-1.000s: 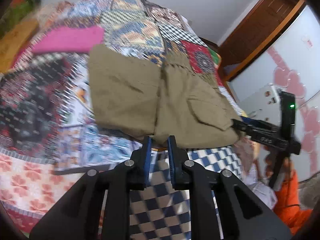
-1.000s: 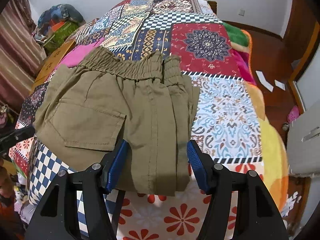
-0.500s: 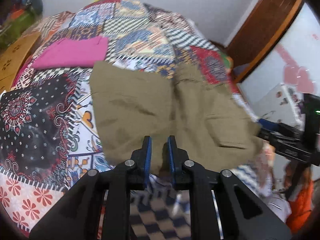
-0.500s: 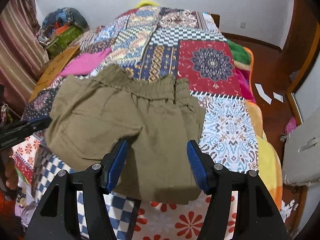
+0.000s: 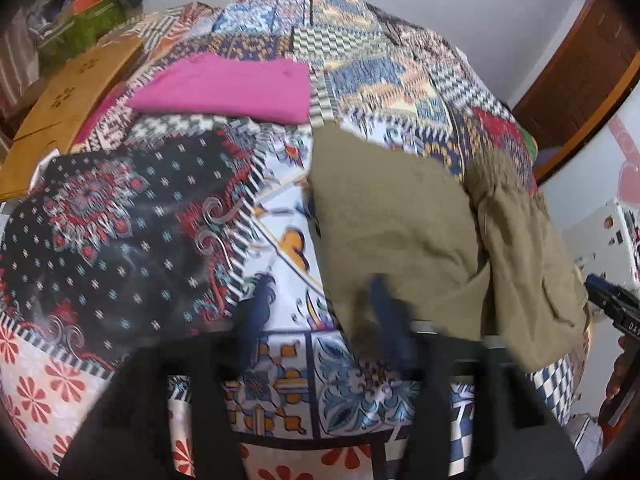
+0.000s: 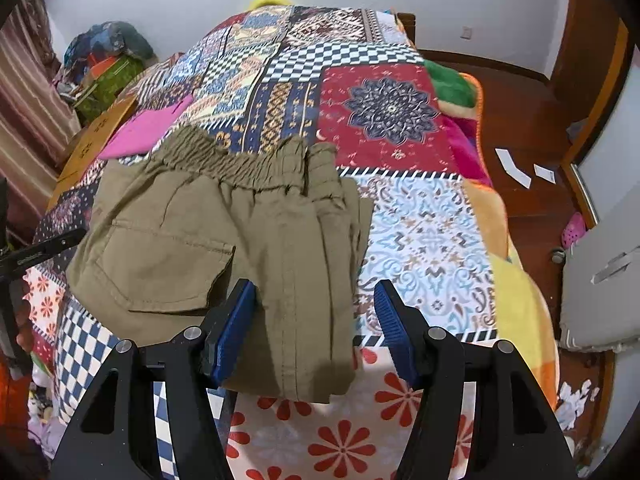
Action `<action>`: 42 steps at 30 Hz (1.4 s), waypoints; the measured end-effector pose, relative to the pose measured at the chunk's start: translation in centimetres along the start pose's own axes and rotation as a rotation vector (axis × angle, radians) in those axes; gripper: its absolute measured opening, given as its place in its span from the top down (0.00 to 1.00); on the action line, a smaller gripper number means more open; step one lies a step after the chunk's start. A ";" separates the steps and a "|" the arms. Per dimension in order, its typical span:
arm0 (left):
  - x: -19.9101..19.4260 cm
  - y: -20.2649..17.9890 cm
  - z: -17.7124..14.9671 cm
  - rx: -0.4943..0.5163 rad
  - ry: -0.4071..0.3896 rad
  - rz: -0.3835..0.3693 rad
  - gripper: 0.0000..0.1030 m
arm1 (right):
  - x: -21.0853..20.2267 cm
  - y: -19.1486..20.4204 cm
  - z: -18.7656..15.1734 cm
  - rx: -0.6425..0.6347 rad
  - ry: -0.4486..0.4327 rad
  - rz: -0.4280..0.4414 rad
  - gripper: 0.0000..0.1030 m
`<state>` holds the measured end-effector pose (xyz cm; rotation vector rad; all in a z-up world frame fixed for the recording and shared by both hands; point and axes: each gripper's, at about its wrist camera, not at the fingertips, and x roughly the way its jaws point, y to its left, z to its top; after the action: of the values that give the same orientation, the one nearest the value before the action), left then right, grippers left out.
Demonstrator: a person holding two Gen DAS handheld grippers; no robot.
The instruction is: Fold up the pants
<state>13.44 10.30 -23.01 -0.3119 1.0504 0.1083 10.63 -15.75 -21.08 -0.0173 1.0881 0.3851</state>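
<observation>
folded pants [image 6: 240,240] just ahead of open r gripper [image 6: 316,328]; l gripper [image 5: 320,312] blurry, prob open.

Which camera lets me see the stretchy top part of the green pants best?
The right wrist view. There the pants' gathered waistband is sharp and faces the camera. The left wrist view is blurred and shows only a sliver of it at the pants' far right edge.
</observation>
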 end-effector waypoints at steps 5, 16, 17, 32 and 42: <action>0.1 -0.5 2.2 0.014 -0.014 -0.038 0.23 | -1.3 -0.4 1.0 0.013 -0.047 -0.018 0.30; 5.9 -1.7 3.1 0.034 0.120 -0.118 0.18 | 2.9 -2.2 1.9 0.088 0.022 0.003 0.21; 6.1 -1.8 3.1 0.037 0.121 -0.123 0.18 | 3.4 -2.3 1.8 0.095 0.036 0.011 0.21; 7.3 -3.3 3.8 0.050 0.128 -0.226 0.24 | 7.5 -2.6 2.3 0.118 0.109 0.134 0.21; 6.9 -4.2 4.1 0.069 0.118 -0.244 0.56 | 7.8 -2.2 2.8 0.096 0.094 0.175 0.50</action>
<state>21.31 7.10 -26.25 -0.3845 1.1223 -0.1669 16.89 -14.93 -26.89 0.1466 1.2044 0.4928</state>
